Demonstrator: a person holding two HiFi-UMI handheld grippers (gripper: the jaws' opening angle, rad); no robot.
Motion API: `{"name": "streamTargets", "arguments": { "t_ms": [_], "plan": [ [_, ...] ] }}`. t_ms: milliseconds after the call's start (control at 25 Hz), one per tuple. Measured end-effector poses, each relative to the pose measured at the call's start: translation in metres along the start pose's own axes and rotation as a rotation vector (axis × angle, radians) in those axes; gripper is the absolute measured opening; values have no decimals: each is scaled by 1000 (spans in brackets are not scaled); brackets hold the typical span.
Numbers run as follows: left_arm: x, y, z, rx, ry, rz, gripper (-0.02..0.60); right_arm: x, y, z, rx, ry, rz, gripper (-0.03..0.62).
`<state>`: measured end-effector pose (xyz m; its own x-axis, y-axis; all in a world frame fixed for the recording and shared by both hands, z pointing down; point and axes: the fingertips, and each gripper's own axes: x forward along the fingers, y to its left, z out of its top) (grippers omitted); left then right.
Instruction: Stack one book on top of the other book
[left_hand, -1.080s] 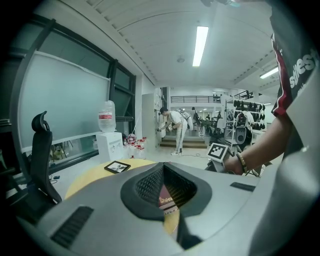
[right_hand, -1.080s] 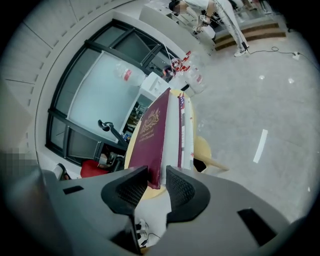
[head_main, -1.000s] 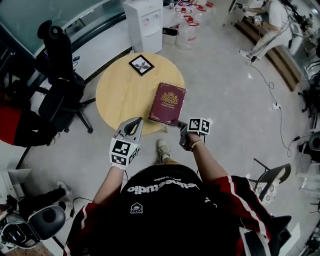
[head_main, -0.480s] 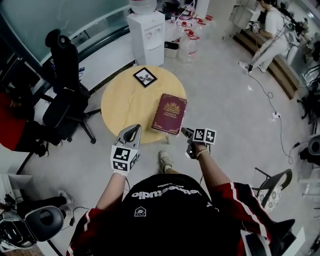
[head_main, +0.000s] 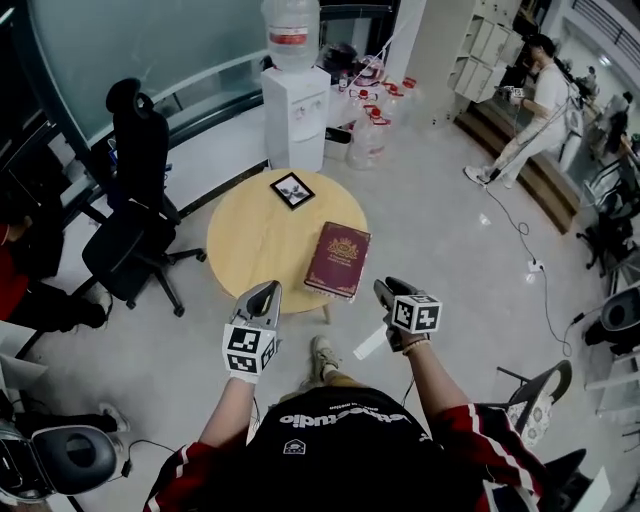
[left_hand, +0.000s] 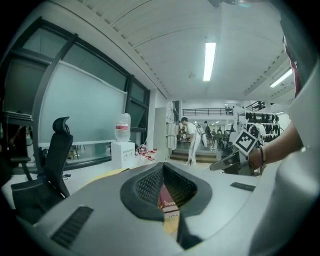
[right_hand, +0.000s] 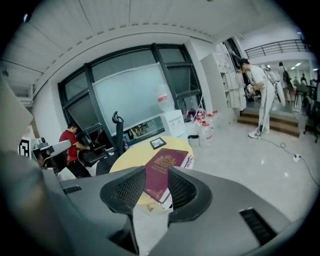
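Books (head_main: 337, 260) stacked on table (head_main: 250, 240) by picture frame (head_main: 292, 189); left gripper (head_main: 266, 290) pressed together, right gripper (head_main: 384, 289) spread, empty.

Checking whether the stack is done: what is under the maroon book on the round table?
A second book lies under the maroon book; only its edge peeks out on the round table. Its cover is hidden.

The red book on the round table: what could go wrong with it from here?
1. The red book lies close to the near edge of the table, so a bump from that side could push it off.
2. It sits slightly askew on the book beneath, whose corner pokes out, so the pile might shift if it is knocked.
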<state>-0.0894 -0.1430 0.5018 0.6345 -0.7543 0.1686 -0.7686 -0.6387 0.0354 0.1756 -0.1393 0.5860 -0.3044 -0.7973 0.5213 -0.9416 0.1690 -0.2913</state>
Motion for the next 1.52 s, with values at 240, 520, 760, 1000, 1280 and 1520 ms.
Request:
{"name": "streamTargets", "arguments": {
  "t_ms": [240, 520, 760, 1000, 1280, 1520],
  "plan": [
    [-23, -10, 32, 6, -74, 6, 18, -37, 44, 46, -96, -111, 44, 161],
    [-22, -20, 92, 80, -120, 1, 18, -73, 73, 121, -246, -215, 114, 158],
    [-16, -37, 131, 89, -135, 13, 18, -114, 80, 170, -378, -240, 177, 142],
    [-23, -38, 150, 58, -154, 93, 18, -154, 65, 200, -407, -320, 190, 127],
    [-27, -36, 172, -29, -230, 155, 18, -171, 63, 213, -379, -378, 239, 80],
    [-20, -59, 184, 75, -228, 155, 17, -180, 61, 218, -380, -414, 240, 51]
  ]
}}
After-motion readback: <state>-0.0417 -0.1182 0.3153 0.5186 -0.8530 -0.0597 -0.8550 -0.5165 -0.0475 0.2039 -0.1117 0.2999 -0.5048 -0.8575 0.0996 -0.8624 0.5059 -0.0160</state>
